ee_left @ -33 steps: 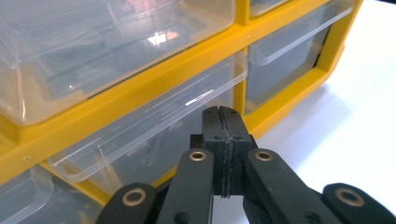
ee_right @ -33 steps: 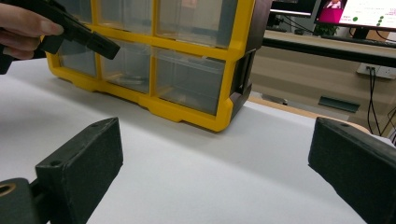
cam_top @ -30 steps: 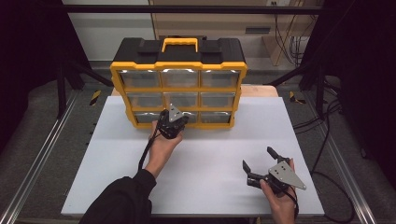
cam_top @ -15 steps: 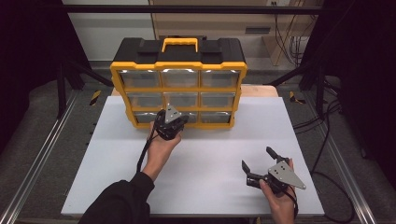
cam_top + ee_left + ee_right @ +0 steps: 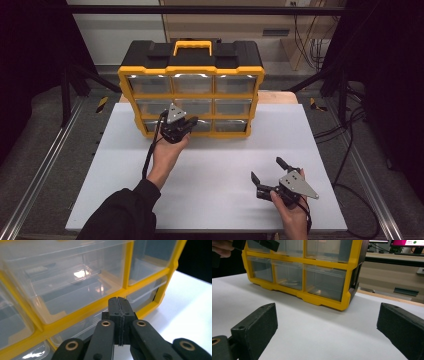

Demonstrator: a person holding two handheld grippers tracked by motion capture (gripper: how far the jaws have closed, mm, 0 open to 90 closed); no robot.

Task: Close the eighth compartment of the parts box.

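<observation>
The big yellow-and-black organiser stands upright at the far edge of the white table, a three-by-three face of clear drawers turned toward the person; it looks bulky and stiff, probably heavy enough to stay put against a gentle pull, though a hard tug on a stuck drawer could drag or tip it; the yellow carry handle on top is the place to lift the whole case. Down a size: the clear drawers are thin, glossy plastic, light, slick and likely brittle at the lip; the best hold, I'd judge, is the front edge or the recess under it, pinched squarely, not the flat face. The left gripper is right up at the lower rows of drawers, jaws pressed together with nothing between them; whether the tips touch the plastic I cannot tell. The right gripper rests low on the near right of the table, well apart from the case, jaws spread wide and empty.
</observation>
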